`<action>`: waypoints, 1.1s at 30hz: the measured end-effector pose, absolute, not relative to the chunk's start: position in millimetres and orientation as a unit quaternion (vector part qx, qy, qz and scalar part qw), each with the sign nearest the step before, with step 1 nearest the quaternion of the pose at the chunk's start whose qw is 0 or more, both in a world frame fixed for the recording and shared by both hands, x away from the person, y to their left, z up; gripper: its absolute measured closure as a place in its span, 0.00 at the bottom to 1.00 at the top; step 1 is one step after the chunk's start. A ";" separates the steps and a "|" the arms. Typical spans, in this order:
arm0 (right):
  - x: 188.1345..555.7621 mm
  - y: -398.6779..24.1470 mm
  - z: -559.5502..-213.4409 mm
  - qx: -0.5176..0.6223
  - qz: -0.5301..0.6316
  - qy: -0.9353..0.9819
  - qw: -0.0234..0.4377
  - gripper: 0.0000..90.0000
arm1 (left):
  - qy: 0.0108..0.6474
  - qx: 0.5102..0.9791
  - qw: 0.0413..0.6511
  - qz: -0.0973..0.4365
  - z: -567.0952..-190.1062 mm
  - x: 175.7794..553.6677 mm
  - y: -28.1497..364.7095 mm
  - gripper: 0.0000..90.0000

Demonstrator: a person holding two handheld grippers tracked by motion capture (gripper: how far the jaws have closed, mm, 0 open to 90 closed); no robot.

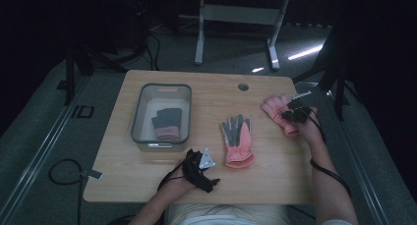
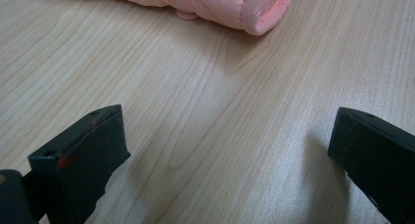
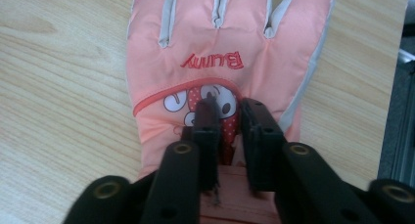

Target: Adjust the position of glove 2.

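The right gripper [image 3: 229, 117] pinched a fold of the pink glove [image 3: 225, 48] at the counter's [image 1: 206, 95] right edge, jaws nearly shut. The left gripper [image 2: 227, 150] rested at lower centre, jaws wide and empty.

Light wooden table [image 1: 206, 178], rounded corners, small round hole [image 1: 243, 87] near far edge. Clear bin [image 1: 161, 145] toward left edge. Pink-and-grey glove [image 1: 237, 141] lies flat mid-table; second pink glove [image 1: 273, 106] near right edge, toward far right corner.
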State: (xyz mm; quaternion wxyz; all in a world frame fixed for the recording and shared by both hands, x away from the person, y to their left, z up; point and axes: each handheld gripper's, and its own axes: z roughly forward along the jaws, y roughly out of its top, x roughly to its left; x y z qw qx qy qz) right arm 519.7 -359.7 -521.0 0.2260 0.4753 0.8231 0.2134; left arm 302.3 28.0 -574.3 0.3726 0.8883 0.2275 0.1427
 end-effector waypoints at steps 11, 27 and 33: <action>485.9 -353.2 -478.7 0.519 0.255 0.784 0.227 0.96 | 0.226 0.887 0.376 0.143 -574.0 302.3 28.5 0.01; 370.7 -341.7 -447.4 0.573 0.310 0.713 0.260 0.97 | 0.224 0.888 0.373 0.150 -574.2 300.6 27.7 0.01; 357.9 -330.1 -460.3 0.579 0.306 0.706 0.270 0.97 | 0.224 0.887 0.375 0.149 -574.4 299.9 27.5 0.01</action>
